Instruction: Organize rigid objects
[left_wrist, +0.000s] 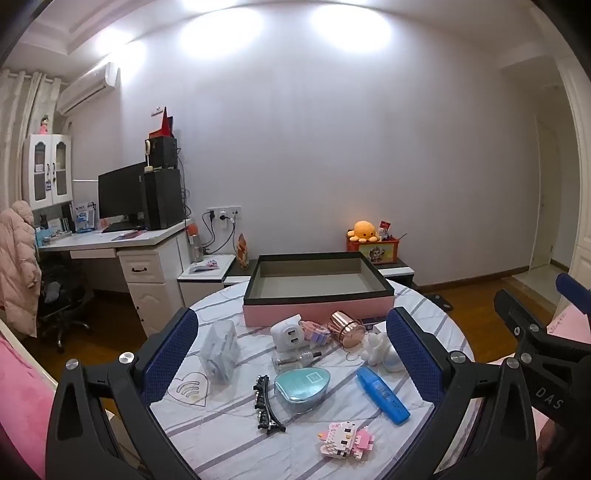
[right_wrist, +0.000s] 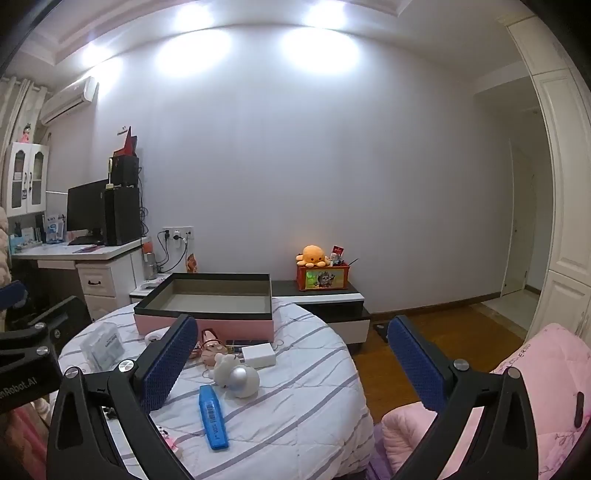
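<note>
Left gripper (left_wrist: 291, 354) and right gripper (right_wrist: 291, 362) are hovering with jaws spread wide, grasping nothing. One pink box (left_wrist: 317, 291) is sitting empty at the table's (left_wrist: 221, 439) far edge. One blue highlighter (left_wrist: 382, 394), near the right edge, is looking light, stiff, slippery; pinching mid-barrel seems best

In the right wrist view, the left finger of the right tool (right_wrist: 293, 363) hides most of the rose-gold cup (right_wrist: 210, 345) and the pink block figure (right_wrist: 168, 441). The white charger's (right_wrist: 258, 355) markings are too small to read.
</note>
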